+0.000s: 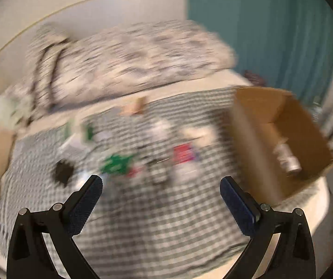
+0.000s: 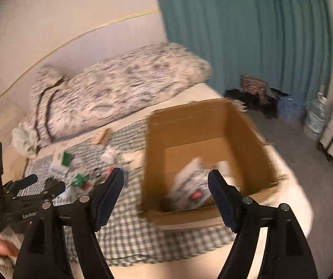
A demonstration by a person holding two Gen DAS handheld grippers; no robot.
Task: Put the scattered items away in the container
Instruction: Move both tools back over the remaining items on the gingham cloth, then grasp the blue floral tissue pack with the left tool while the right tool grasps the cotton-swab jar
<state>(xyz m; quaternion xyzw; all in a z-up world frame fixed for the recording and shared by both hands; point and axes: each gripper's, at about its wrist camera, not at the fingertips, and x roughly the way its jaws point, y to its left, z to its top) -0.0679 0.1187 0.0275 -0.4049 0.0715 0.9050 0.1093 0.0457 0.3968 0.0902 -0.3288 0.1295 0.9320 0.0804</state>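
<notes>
Release over the open brown cardboard box (image 2: 203, 125): right gripper (image 2: 166, 183) spread and empty, white packet (image 2: 189, 181) lying inside.
Left gripper (image 1: 160, 189) likewise agape, holding nothing, above scattered items (image 1: 120, 162) on the checked grey-and-white cloth (image 1: 143, 220); judged best to steady, centre on one item, then close. Labels too blurred to read; partial "Sen…" on the left tool.

both wrist views downward, sharing cardboard box (image 1: 282, 125)

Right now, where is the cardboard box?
The cardboard box sits open on the checked blanket, right of the scattered items, directly ahead of the right claw.
</notes>
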